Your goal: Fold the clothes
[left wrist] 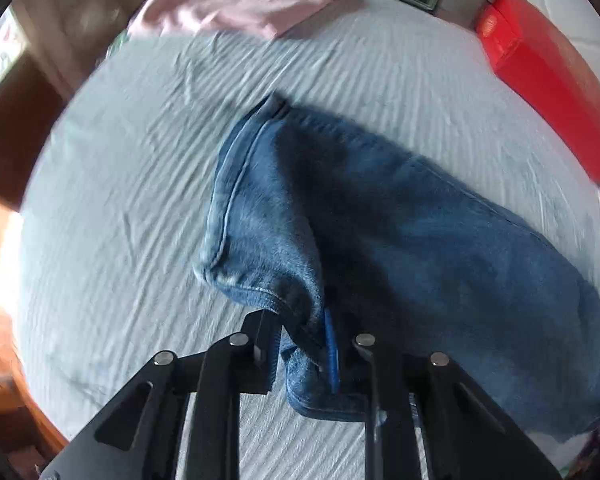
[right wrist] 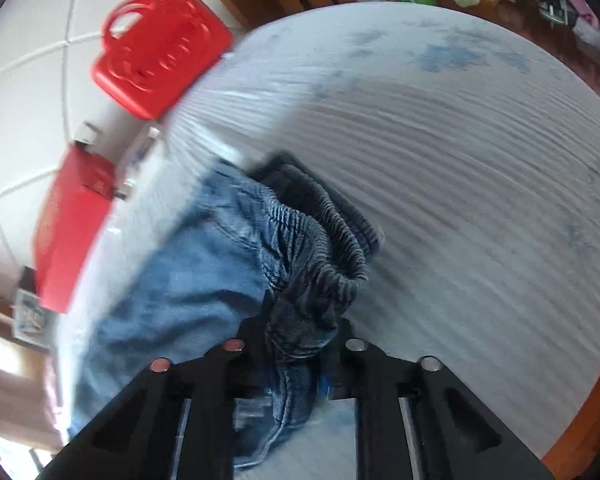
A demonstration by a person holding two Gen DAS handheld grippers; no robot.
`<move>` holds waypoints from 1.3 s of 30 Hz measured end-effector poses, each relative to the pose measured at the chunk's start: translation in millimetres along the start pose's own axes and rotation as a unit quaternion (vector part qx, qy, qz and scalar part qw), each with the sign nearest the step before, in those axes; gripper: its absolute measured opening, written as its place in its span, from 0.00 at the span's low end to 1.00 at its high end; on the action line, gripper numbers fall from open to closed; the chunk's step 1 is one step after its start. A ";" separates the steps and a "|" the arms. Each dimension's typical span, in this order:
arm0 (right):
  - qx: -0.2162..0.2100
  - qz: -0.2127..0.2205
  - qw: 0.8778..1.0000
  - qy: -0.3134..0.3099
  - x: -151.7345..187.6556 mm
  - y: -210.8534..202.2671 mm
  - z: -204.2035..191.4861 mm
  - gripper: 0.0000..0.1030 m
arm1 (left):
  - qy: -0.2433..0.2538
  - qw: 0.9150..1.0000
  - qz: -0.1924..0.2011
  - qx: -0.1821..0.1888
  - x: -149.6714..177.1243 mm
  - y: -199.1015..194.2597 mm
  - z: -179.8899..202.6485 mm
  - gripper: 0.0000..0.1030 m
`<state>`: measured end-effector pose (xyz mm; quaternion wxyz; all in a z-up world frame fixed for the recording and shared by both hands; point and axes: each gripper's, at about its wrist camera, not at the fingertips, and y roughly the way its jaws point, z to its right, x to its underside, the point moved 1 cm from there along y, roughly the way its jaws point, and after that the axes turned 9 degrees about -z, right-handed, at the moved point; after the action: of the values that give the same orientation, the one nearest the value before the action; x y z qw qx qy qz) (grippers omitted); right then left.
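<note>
Both wrist views look down close along their fingers, sharing the jeans on the bed at frame centre.

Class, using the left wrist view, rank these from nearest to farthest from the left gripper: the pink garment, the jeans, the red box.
1. Jeans: clamped in the left gripper, spreading ahead and right.
2. Red box: far right edge of the bed.
3. Pink garment: top left, at the far end.
</note>
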<state>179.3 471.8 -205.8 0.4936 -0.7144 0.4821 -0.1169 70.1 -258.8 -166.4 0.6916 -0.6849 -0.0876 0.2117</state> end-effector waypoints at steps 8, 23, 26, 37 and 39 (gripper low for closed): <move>-0.112 0.000 0.958 -0.264 55.8 -44.4 -157.3 0.14 | 0.257 0.952 0.072 0.153 28.7 -95.8 178.6 0.18; -0.091 -0.175 0.920 -0.339 133.2 27.8 -200.9 0.45 | 0.337 0.932 -0.016 0.129 65.2 -47.9 217.6 0.82; -0.136 -0.125 0.929 -0.320 118.9 -8.2 -198.8 0.45 | 0.284 0.955 0.009 0.083 34.5 -55.2 192.5 0.82; -0.031 -0.127 0.961 -0.242 89.9 27.6 -165.9 0.12 | 0.281 0.957 -0.012 0.069 46.5 6.0 234.3 0.68; -0.020 -0.136 0.963 -0.232 92.1 31.8 -152.8 0.13 | 0.312 0.946 -0.029 0.087 61.9 11.9 263.2 0.68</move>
<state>109.6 305.7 -186.0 0.5567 -0.7905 0.2554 -0.0042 15.2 6.0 -176.3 0.7471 -0.6512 0.1312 -0.0259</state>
